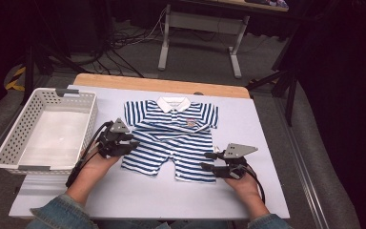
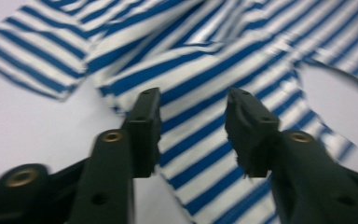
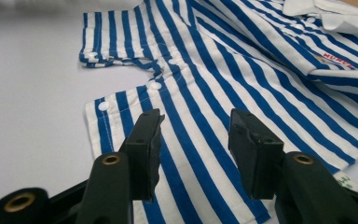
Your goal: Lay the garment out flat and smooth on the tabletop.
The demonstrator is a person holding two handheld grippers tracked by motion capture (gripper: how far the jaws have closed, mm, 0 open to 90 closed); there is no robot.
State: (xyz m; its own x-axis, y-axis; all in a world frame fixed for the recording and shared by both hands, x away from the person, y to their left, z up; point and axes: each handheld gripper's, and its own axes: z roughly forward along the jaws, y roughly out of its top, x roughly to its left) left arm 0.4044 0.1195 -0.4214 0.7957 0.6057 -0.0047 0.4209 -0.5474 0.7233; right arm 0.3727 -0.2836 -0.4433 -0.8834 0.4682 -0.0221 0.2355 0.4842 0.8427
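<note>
A small blue-and-white striped romper [image 1: 171, 138] with a white collar [image 1: 173, 103] lies flat, front up, on the white table [image 1: 138, 195]. My left gripper [image 1: 134, 140] is at the romper's left side near the waist; in the left gripper view its jaws stand apart, the left gripper [image 2: 193, 100] over the striped cloth [image 2: 214, 60] with nothing pinched. My right gripper [image 1: 206, 161] is at the hem of the right leg. In the right gripper view the right gripper [image 3: 196, 119] hovers with jaws apart over the leg's cloth [image 3: 242, 60], close to its white snaps [image 3: 103, 106].
A white perforated basket [image 1: 9, 138], with nothing in it, stands at the table's left. The table's wooden far edge [image 1: 162, 85] runs behind the romper. Beyond it are cables on the floor and another table's legs [image 1: 164, 47]. Bare tabletop lies in front of the romper.
</note>
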